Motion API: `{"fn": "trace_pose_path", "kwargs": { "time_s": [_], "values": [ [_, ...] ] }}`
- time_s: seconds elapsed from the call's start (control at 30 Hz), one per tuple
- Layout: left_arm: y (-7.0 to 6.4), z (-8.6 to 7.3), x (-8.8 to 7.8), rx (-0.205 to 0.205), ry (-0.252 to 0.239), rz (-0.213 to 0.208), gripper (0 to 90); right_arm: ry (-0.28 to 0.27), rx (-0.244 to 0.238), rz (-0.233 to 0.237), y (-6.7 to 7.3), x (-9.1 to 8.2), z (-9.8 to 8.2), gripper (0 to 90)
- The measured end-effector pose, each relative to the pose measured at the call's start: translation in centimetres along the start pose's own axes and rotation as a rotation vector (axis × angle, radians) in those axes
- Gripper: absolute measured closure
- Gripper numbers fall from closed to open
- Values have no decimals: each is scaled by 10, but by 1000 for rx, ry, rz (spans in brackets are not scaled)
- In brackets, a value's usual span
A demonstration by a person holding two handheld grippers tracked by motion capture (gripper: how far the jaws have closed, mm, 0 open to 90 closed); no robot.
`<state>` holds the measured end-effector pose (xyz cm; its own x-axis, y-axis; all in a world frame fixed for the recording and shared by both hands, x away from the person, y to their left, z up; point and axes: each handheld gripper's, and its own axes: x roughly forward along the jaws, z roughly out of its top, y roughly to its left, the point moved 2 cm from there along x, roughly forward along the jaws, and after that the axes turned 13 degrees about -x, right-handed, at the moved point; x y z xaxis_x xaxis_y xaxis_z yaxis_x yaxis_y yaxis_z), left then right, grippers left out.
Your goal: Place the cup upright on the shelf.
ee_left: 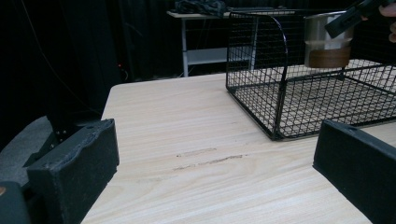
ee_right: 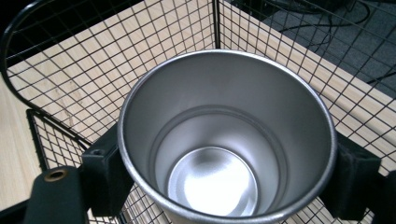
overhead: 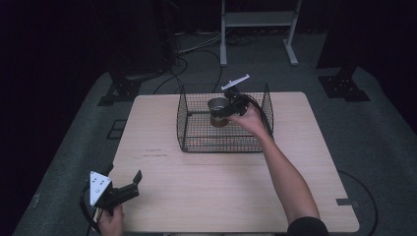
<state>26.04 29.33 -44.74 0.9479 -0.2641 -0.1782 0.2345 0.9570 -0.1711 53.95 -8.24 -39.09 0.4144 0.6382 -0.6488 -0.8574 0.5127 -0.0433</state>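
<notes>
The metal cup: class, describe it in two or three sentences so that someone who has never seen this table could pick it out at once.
Start at the pale wooden table and find the black wire basket near its far edge. Held over that basket, clamped in the right gripper, is the metal cup. It is upright, shiny silver and empty inside, with a brown band around its base; nothing else here is round or metallic.

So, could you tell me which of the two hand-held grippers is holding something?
The right hand-held gripper: it is shut on the round silver metal cup above the black wire basket. The left hand-held gripper is open with nothing in it.
</notes>
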Motion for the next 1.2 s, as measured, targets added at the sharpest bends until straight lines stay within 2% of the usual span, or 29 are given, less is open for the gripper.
{"fn": "trace_pose_path", "kwargs": {
  "time_s": [0.53,0.87,1.0,1.2],
  "values": [
    [0,0,0,-3,-4,0,0,82,29,-10,-11,18,-14,177],
    [1,0,-1,-5,-6,2,0,140,11,-11,-11,30,-19,175],
    [0,0,-1,-5,-8,1,0,162,-2,-32,-12,31,-20,175],
    [1,0,-1,-3,-4,4,0,184,2,-30,-14,35,-23,174]
  ]
}}
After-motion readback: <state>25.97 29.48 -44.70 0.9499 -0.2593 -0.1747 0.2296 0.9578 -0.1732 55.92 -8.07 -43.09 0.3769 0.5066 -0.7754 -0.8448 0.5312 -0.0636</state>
